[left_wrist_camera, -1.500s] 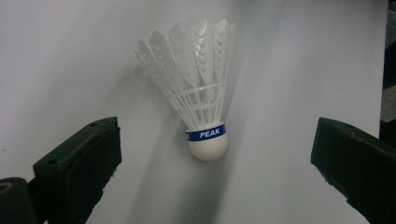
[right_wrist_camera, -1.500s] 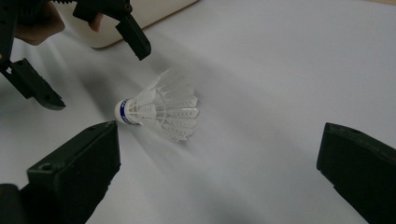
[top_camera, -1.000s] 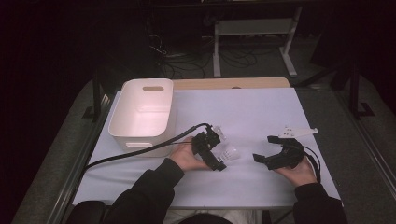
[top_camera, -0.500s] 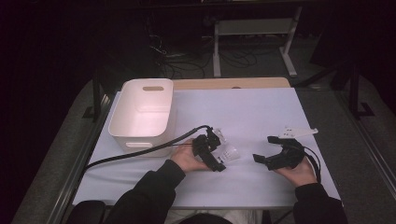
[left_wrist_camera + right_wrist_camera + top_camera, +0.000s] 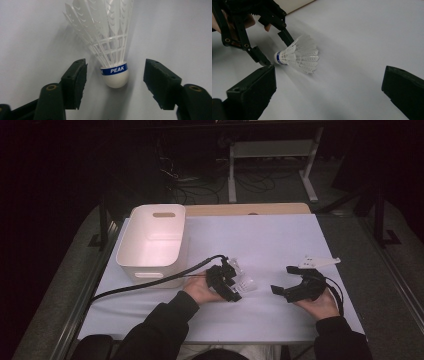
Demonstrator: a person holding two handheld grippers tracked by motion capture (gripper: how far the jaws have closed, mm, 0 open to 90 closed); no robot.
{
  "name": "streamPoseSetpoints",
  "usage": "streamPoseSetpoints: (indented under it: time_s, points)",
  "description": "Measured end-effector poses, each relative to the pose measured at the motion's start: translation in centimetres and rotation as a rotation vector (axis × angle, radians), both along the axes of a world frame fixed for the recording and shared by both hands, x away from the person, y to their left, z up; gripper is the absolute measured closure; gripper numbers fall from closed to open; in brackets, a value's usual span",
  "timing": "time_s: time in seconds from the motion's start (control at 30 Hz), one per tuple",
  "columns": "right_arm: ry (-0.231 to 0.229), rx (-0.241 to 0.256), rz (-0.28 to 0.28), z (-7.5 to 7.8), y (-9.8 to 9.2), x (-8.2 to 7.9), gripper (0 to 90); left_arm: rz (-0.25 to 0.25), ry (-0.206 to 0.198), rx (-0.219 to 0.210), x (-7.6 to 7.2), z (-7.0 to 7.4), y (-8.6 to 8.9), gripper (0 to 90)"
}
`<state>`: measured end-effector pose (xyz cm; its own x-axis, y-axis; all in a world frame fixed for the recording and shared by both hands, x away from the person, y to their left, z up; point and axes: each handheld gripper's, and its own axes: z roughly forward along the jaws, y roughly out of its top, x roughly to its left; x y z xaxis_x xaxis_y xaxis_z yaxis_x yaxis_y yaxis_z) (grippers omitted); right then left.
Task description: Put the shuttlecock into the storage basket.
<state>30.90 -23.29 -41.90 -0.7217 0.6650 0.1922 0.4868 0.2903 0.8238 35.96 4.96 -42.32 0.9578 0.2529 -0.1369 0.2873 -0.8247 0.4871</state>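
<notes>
White cloth [image 5: 280, 240] carries a shuttlecock [image 5: 110, 50] lying centre-frame, cork between the spread jaws of the left gripper [image 5: 115, 81], apparently for pinching, while the right gripper [image 5: 329, 82] waits spread nearby.

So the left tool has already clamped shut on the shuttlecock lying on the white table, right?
Not yet. In the left gripper view the left tool is open, one jaw on each side of the shuttlecock, which does lie on the white table.
</notes>
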Motion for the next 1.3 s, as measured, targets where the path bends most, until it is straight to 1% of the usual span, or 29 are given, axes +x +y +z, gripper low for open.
streamPoseSetpoints:
  time_s: [0.23, 0.53, 0.63, 0.77, 0.87, 1.07, 1.2, 1.3]
  points:
    - [0.0, 0.0, 0.0, -0.01, 0.0, -0.01, 0.0, 0.0, -0.019, 0.017, -0.11, -0.2, -0.02, 50.3]
    - [0.0, 0.0, 0.001, -0.03, -0.03, 0.0, 0.0, -0.001, -0.013, 0.016, -0.04, -0.36, -0.09, 58.8]
    - [0.0, 0.0, 0.001, -0.04, -0.02, -0.01, 0.0, -0.001, -0.011, 0.016, -0.02, -0.34, -0.08, 63.2]
    - [0.0, 0.0, 0.001, -0.04, -0.02, -0.01, 0.0, 0.0, -0.004, 0.016, 0.02, -0.33, -0.07, 64.1]
    - [0.0, 0.0, 0.0, -0.03, -0.03, -0.02, 0.0, -0.004, -0.008, 0.015, -0.03, -0.32, -0.07, 64.4]
    - [0.002, -0.002, 0.002, -0.06, 0.01, -0.01, 0.0, -0.013, -0.005, 0.009, -0.41, -0.26, -0.15, 64.6]
    - [0.001, -0.001, 0.001, -0.05, -0.01, -0.02, 0.0, -0.016, -0.011, 0.008, -0.4, 0.14, 0.03, 64.7]
    - [0.001, -0.001, 0.001, -0.05, -0.01, -0.01, 0.0, -0.016, -0.016, -0.002, -0.51, 0.59, 0.12, 64.8]
